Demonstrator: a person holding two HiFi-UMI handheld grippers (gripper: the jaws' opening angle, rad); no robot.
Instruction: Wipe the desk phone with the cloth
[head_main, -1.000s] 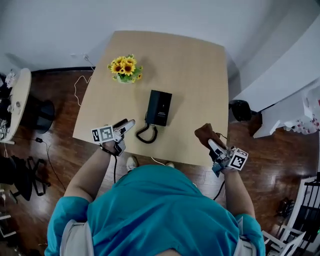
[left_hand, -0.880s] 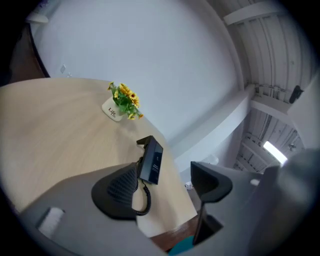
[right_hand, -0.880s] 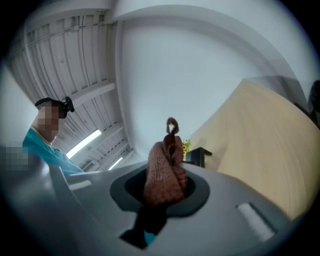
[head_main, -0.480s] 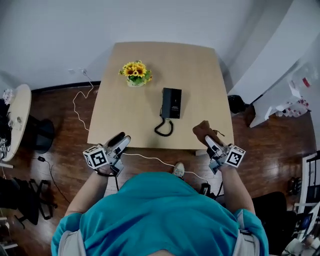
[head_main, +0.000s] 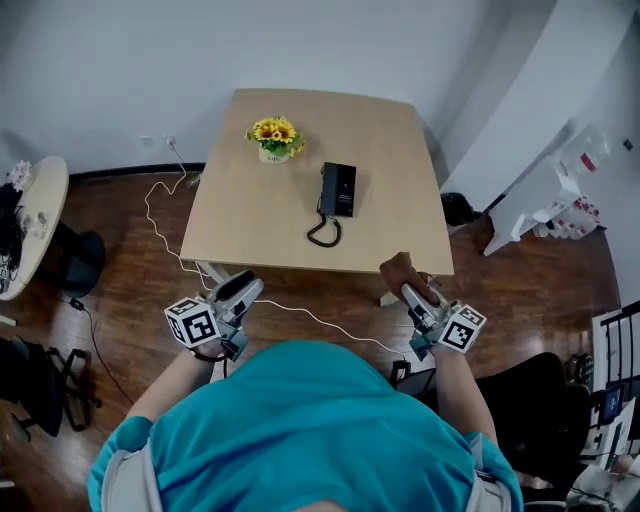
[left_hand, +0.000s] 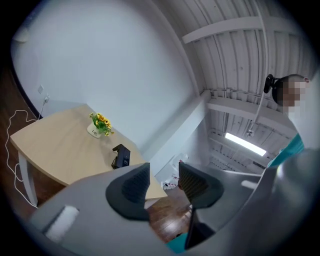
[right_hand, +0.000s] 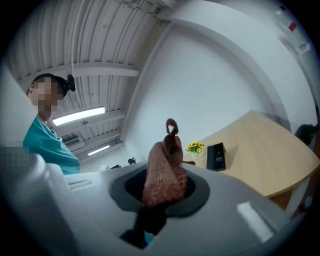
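Head view: desk phone lies on the worktop, well apart from both grippers, which hang past its near edge over the floor. From the left gripper the phone sits at one o'clock; from the right gripper, at eleven.

Left gripper view: its jaws are closing, a gap between them and nothing in it. The phone shows at ten o'clock from them.

Right gripper view: the jaws pinch the brown cloth, which stands up between them. The phone is far off at two o'clock, beside the sunflowers.
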